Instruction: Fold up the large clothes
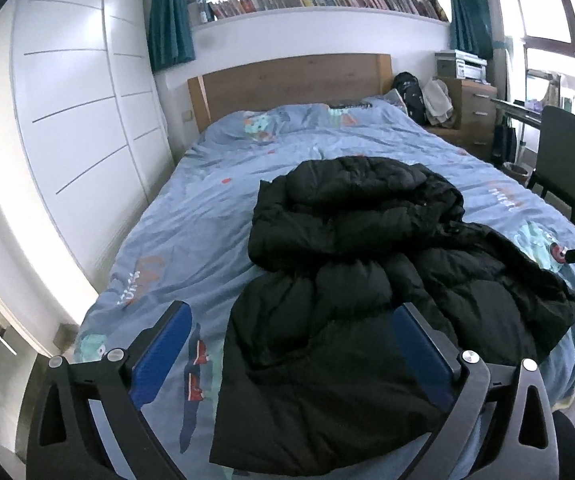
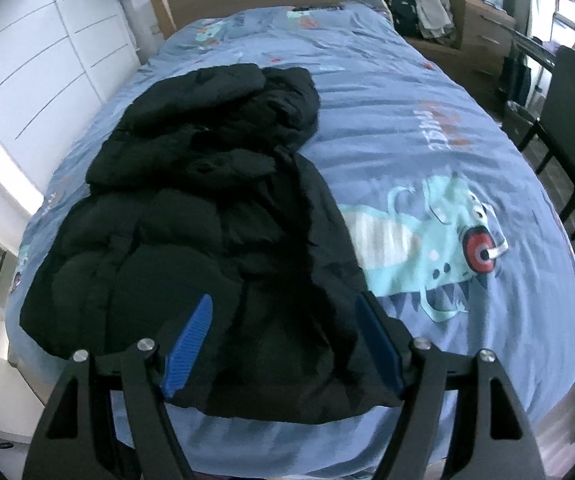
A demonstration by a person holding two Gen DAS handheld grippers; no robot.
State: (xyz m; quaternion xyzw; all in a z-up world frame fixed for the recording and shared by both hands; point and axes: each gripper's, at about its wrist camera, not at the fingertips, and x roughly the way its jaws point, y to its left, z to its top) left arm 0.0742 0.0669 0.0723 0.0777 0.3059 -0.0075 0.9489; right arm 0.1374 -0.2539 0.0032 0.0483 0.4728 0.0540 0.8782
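Black puffy quilted jacket point(image 1: 367, 280) bunched on blue printed bedspread point(image 1: 191, 216), near foot edge.
Left claw point(image 1: 291, 320) and right claw point(image 2: 283, 312) both released, empty, above hem; risk: slippery padding bulges, fold springs apart.

Black puffer jacket point(image 1: 367, 280) on blue bedspread point(image 1: 191, 216)

The black, puffy quilted down jacket point(image 1: 367, 280) lies in front of me on the bed, bunched and partly folded over itself. Its hood end is heaped toward the headboard, its hem nearest me at the foot edge. In my right view the jacket point(image 2: 191, 220) sits left of centre.
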